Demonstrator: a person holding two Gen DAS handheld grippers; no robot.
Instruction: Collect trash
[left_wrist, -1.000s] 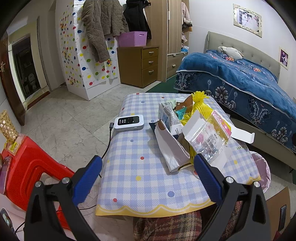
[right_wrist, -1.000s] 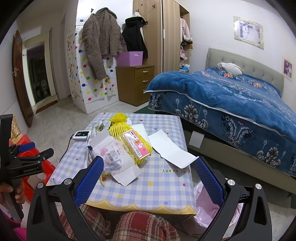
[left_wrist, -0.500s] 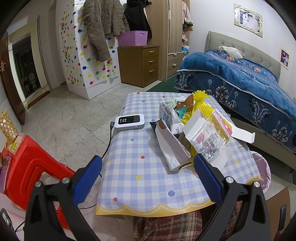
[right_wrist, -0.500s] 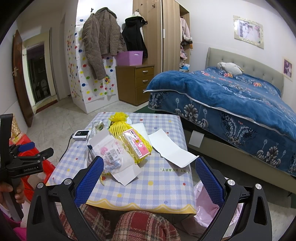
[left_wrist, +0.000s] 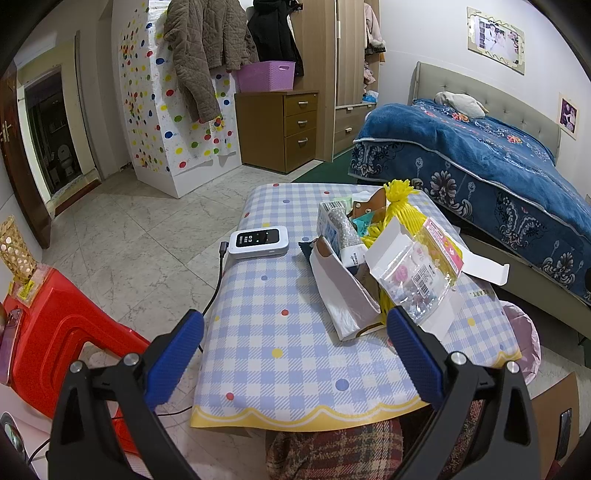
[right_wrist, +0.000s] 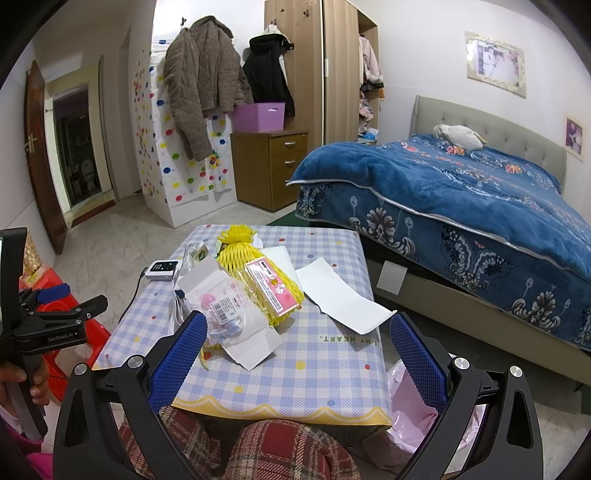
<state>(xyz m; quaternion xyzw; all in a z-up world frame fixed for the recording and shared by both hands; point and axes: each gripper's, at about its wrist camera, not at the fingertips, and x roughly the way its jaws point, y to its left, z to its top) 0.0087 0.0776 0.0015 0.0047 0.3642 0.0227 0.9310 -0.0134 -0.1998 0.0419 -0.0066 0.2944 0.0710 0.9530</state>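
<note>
On table (right_wrist: 332, 369), yellow net (right_wrist: 258, 280) points bedward.

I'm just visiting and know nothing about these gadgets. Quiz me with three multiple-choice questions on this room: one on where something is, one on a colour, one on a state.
1. Where does the pink bag sit?
A. on the bed
B. on the floor beside the table
C. on the table

2. What colour is the foam net?
A. yellow
B. green
C. black

3. How do both grippers stand?
A. shut on paper
B. shut, empty
C. open, empty

Answers: 1 B, it shows below the table edge. 2 A, plainly yellow. 3 C, the left gripper and right gripper have pads spread, nothing between.
</note>
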